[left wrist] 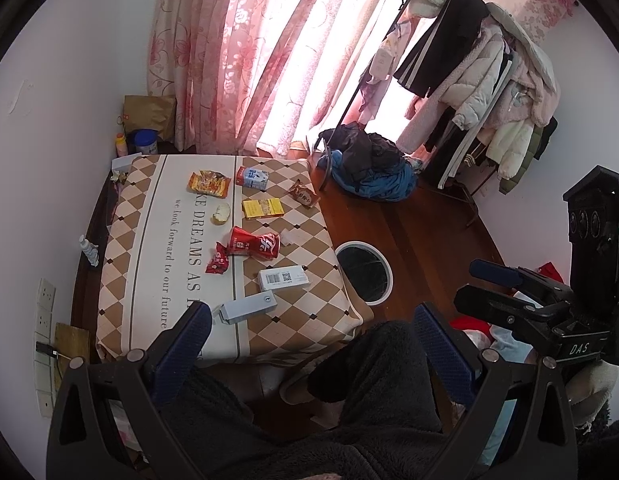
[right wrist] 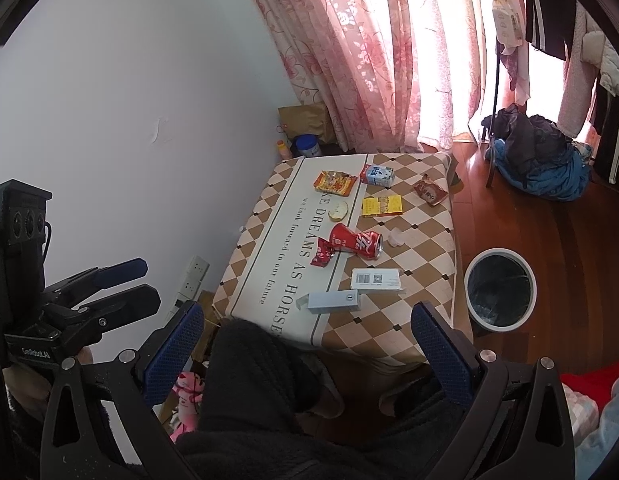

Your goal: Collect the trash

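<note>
Both grippers hover above person's lap, short of the table [left wrist: 309, 312]: left gripper [left wrist: 311, 332] w/ jaws spread wide, nothing held; right gripper [right wrist: 305, 332] same. Trash scattered on tablecloth: crushed red can [right wrist: 355, 242], red wrapper [right wrist: 322, 255], yellow box [right wrist: 382, 205], milk carton [right wrist: 376, 175]. Bin [right wrist: 500, 292] on floor just beside table's right edge.

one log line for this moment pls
phase: pre-grasp | left gripper: open, empty | right gripper: open, empty | trash on table: untouched | bin: on floor beside table
</note>
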The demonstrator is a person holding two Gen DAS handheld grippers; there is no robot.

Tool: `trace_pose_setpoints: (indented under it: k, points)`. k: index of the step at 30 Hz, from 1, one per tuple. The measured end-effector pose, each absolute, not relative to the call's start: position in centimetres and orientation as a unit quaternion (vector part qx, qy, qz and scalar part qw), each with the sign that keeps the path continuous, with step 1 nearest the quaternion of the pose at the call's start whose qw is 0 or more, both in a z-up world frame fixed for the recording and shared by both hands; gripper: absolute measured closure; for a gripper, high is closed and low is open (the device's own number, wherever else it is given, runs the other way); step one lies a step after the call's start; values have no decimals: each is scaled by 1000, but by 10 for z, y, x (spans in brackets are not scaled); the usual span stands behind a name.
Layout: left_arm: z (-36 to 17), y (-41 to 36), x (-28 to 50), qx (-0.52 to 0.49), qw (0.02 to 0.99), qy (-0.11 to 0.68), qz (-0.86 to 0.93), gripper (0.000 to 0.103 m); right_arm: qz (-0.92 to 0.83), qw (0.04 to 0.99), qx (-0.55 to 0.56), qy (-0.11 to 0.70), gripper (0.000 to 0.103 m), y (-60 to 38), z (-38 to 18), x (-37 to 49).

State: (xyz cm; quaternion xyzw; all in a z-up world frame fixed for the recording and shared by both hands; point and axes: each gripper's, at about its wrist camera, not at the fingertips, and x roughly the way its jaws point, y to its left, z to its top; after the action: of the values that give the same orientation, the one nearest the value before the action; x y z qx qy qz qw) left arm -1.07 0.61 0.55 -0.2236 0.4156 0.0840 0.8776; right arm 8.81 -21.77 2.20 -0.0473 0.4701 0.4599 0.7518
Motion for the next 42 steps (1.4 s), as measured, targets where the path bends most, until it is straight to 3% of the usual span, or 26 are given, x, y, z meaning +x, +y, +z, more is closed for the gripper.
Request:
trace_pose_setpoints:
  k: [28, 35, 42]
  points:
    - [-5, 14, -12, -219, 878, 413, 104, 0, 467, 754, -40, 460, 0, -216, 28, 89]
    - [-98, 28, 38, -125, 845, 485, 188, 0, 414, 769, -31, 486, 0, -209, -11, 103]
    - [-239, 25, 105, -21, 779, 611, 140, 0, 318, 743, -26, 589, 0, -200, -152, 154]
